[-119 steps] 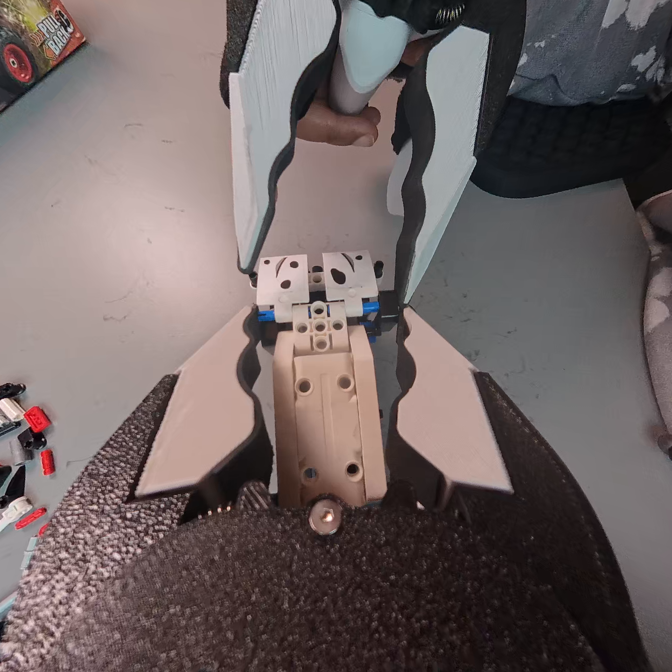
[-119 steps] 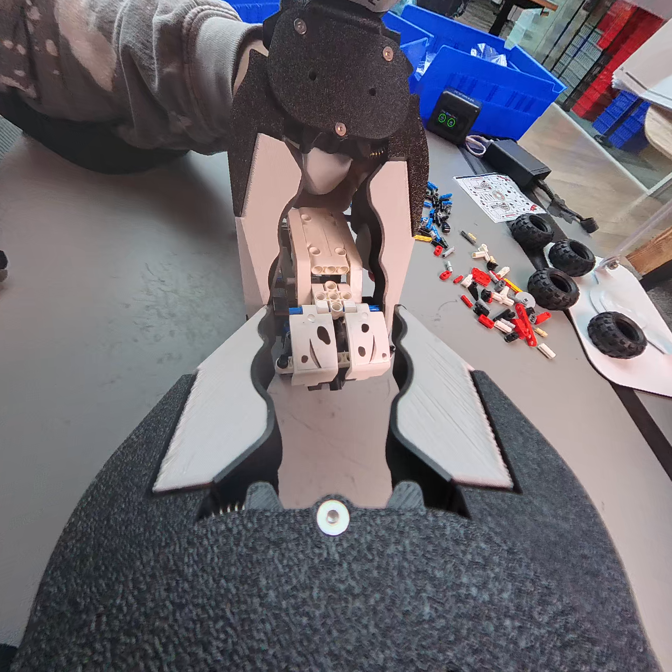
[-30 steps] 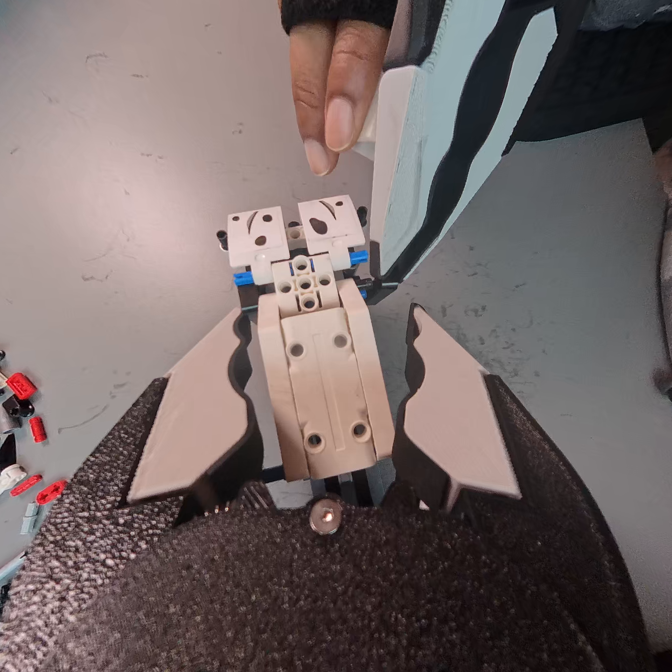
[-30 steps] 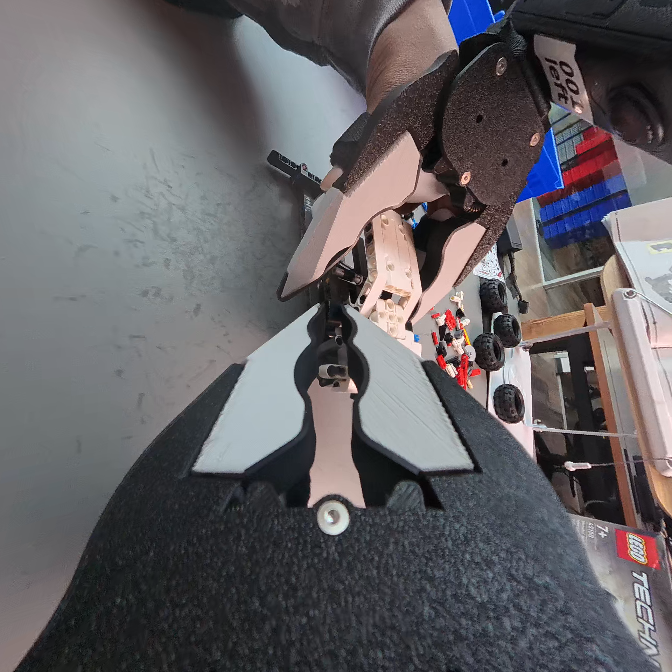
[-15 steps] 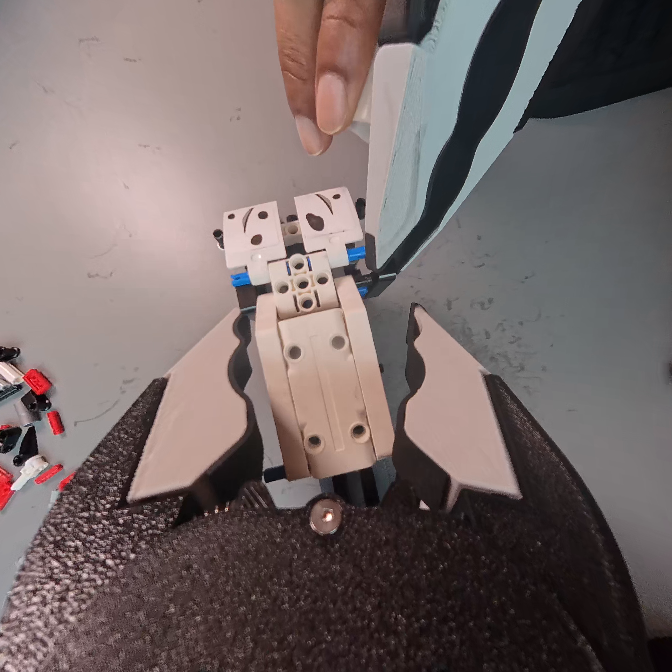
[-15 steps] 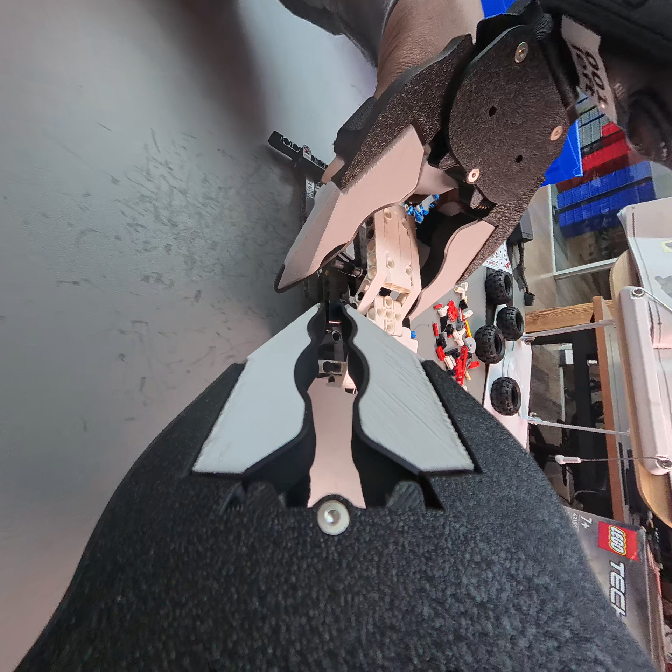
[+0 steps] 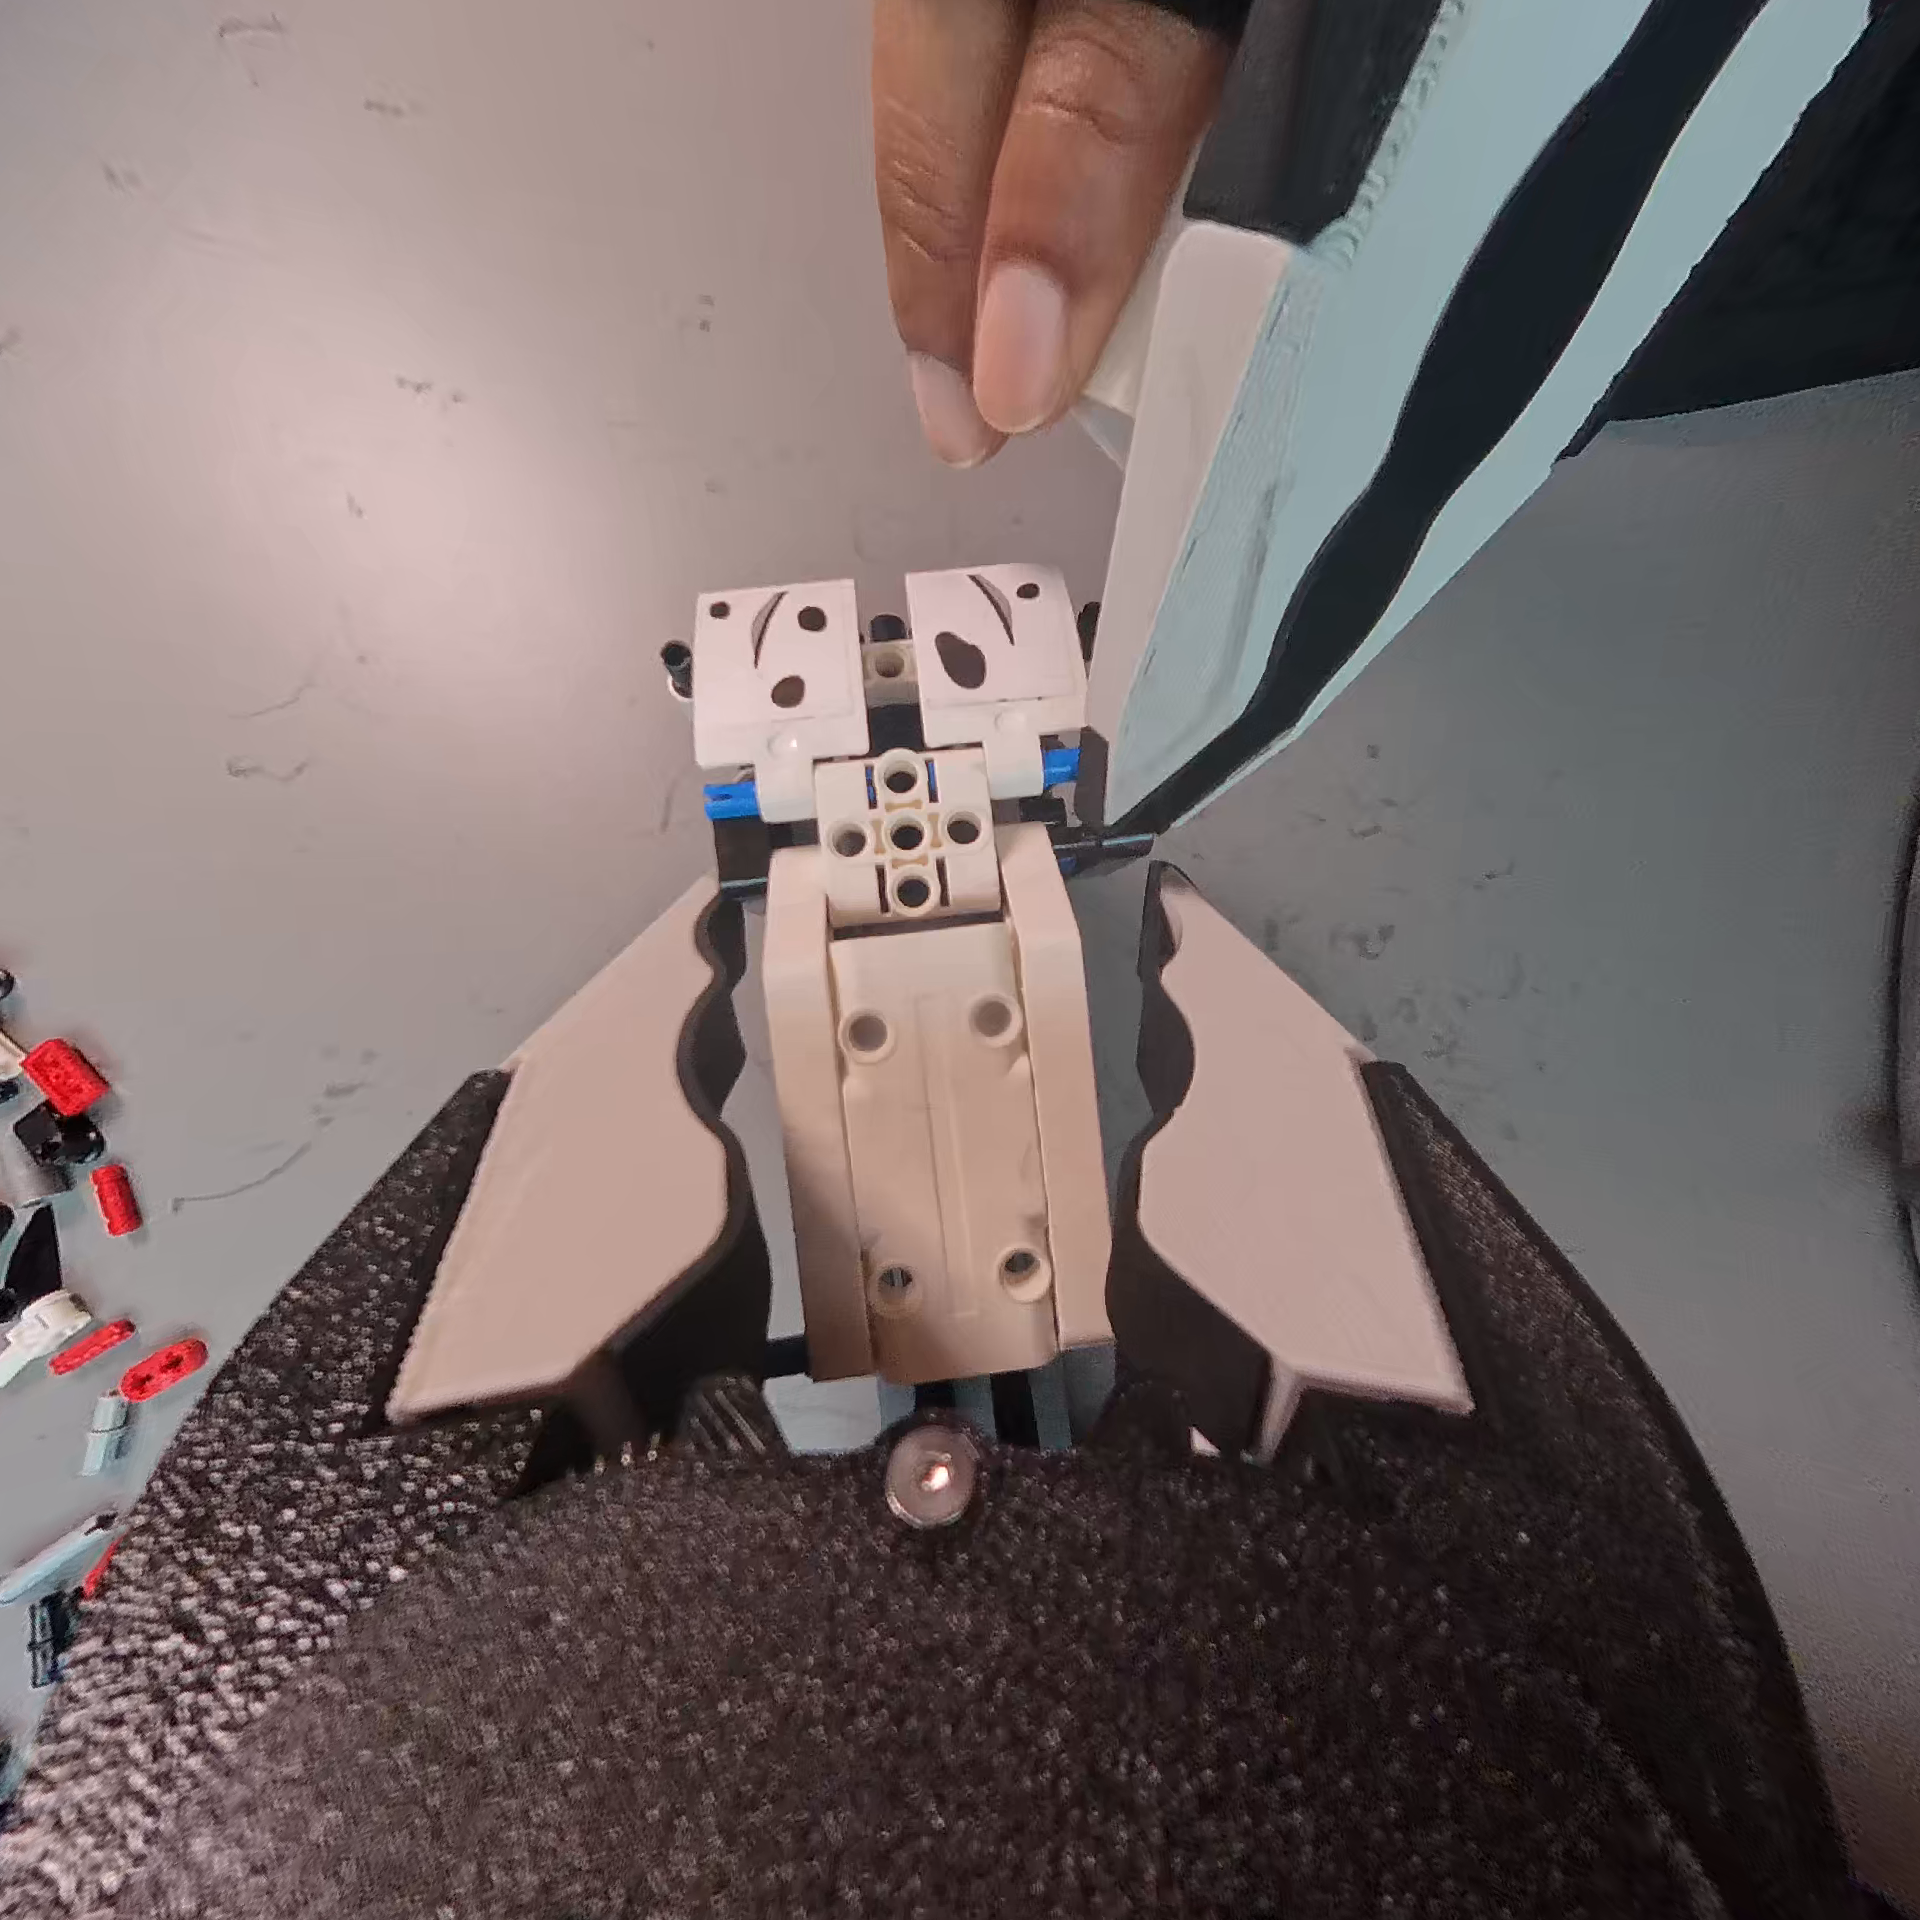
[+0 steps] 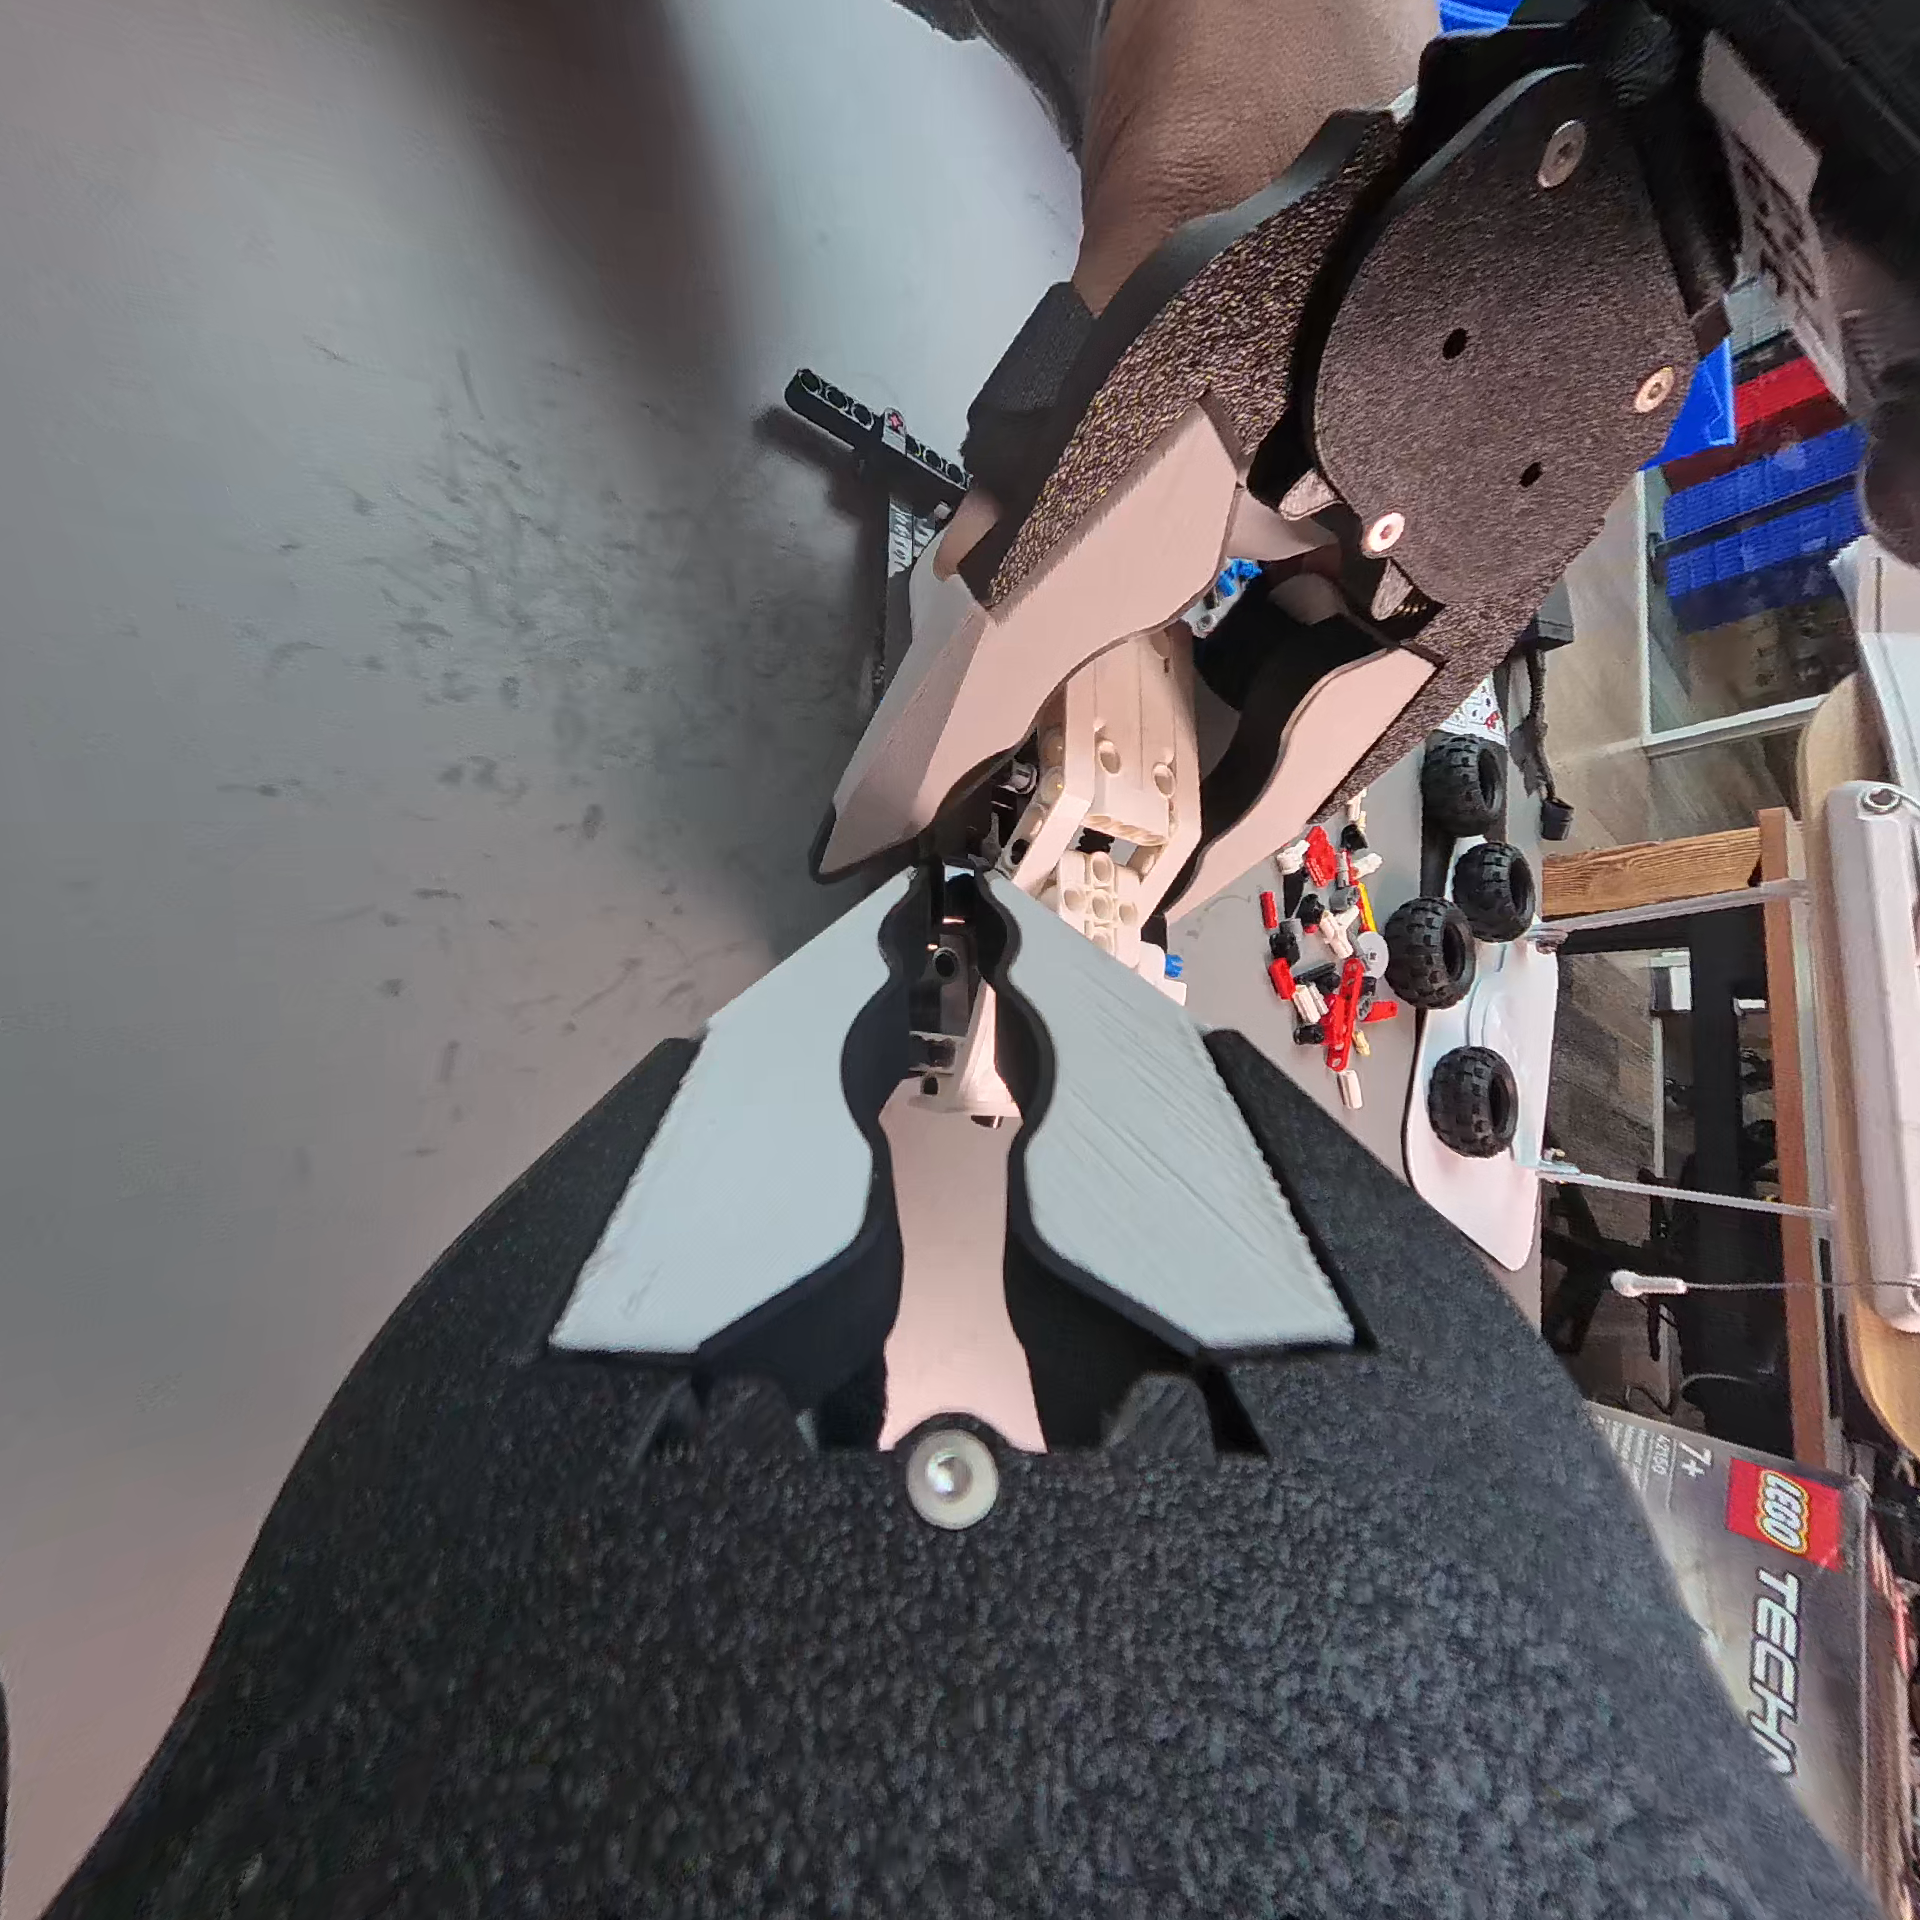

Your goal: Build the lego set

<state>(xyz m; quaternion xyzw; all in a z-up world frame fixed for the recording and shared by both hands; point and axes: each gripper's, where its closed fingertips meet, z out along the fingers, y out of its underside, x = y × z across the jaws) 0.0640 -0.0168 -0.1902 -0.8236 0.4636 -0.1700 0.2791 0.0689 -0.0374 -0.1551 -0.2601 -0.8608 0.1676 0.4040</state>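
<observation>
The lego model (image 7: pixel 935 1143) is a white body with two spotted white panels at its far end over a black frame with blue pins. My left gripper (image 7: pixel 935 894) has its jaws shut on the model's sides. It also shows in the right wrist view (image 8: pixel 1003 883), with the white body (image 8: pixel 1122 758) between its fingers. My right gripper (image 8: pixel 951 894) lies turned on its side and is shut on a black part (image 8: pixel 940 987) of the frame. In the left wrist view it (image 7: pixel 1127 810) comes in from the upper right at the model's right front corner. A person's fingers (image 7: pixel 987 260) hang above the panels.
Loose red, black and white parts (image 7: pixel 73 1143) lie left of me and show again in the right wrist view (image 8: pixel 1320 966). Several black tyres (image 8: pixel 1455 945) sit by a white sheet (image 8: pixel 1486 1195). A black beam assembly (image 8: pixel 883 426) lies on the grey table. The set's box (image 8: pixel 1766 1558) is near. Left and right tips are no more than a few centimetres apart.
Since 4 s ago my right gripper rolled sideways, moved from the model's front to its right side and shut. In the last second my left jaws narrowed slightly on the model.
</observation>
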